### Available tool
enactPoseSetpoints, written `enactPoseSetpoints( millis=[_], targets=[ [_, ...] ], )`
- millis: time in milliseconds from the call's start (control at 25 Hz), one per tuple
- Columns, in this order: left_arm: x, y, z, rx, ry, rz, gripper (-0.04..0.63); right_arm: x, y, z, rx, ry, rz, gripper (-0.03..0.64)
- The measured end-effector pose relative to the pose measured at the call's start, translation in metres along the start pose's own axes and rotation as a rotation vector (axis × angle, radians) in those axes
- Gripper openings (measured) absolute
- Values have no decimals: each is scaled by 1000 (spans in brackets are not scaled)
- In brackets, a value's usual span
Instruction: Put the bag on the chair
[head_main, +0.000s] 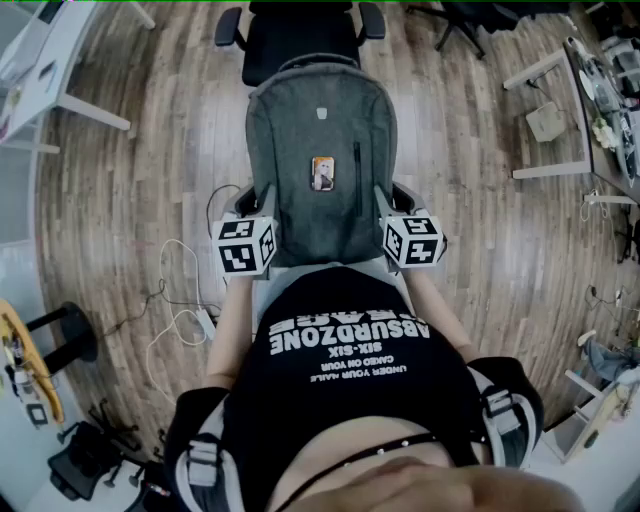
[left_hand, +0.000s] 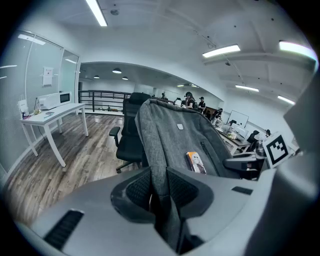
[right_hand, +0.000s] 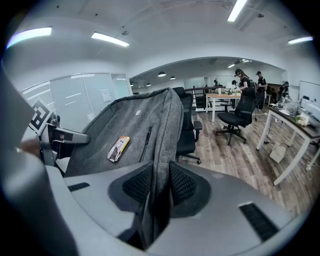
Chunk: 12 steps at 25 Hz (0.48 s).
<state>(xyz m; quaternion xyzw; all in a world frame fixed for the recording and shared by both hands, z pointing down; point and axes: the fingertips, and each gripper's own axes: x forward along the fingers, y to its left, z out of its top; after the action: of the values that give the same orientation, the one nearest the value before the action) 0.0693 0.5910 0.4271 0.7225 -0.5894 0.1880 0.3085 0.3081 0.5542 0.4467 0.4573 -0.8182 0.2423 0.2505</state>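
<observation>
A grey backpack (head_main: 318, 130) with a small orange tag on its front hangs in front of me, held up by its two sides. My left gripper (head_main: 262, 222) is shut on the bag's left edge (left_hand: 159, 165), the fabric pinched between the pads. My right gripper (head_main: 390, 218) is shut on the bag's right edge (right_hand: 162, 165) the same way. A black office chair (head_main: 300, 35) stands just beyond the bag, its seat mostly hidden behind the bag's top. In the left gripper view the chair (left_hand: 129, 140) shows behind the bag.
White desks stand at the far left (head_main: 45, 70) and far right (head_main: 560, 110) on the wood floor. Cables (head_main: 180, 320) lie on the floor at my left. More chairs (right_hand: 240, 112), desks and people fill the room's back.
</observation>
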Motion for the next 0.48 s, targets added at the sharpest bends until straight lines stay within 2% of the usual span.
enactPoseSetpoints(
  millis=[480],
  targets=[
    [30,26,26,35,7,-28,83,32,1,19,51,-19,-51,97]
  ],
)
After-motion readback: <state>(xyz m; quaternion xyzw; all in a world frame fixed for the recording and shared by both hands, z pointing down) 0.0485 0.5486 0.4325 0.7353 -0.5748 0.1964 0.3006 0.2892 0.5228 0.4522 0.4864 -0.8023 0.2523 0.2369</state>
